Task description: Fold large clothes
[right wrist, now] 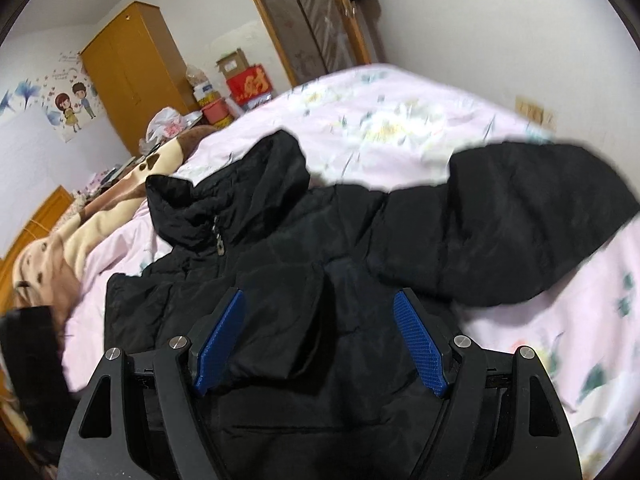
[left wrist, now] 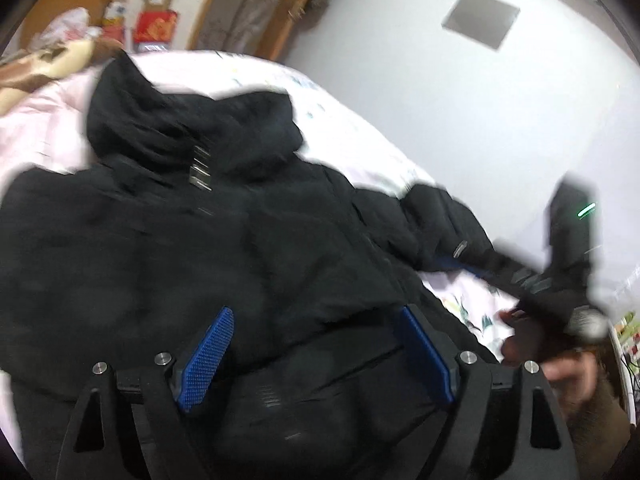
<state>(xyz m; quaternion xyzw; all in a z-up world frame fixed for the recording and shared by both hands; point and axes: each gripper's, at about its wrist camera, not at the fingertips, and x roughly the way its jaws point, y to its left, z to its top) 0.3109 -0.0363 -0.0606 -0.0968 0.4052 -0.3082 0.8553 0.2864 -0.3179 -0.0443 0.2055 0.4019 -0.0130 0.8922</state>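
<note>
Both tools hang over a black padded jacket (right wrist: 280, 300) spread on a pink floral bedsheet (right wrist: 420, 112); the left gripper (left wrist: 316, 320) stands with its blue pads wide apart and nothing pinched, and the right gripper (right wrist: 320, 308) likewise gapes above the jacket's front, one folded flap lying loose between its fingers; farther off, the right sleeve (right wrist: 520, 220) stretches unfolded across the bed and the hood (right wrist: 240, 184) sits bunched; the puffy, slick fabric looks liable to spring back open; a wardrobe (right wrist: 132, 72) stands beyond.
</note>
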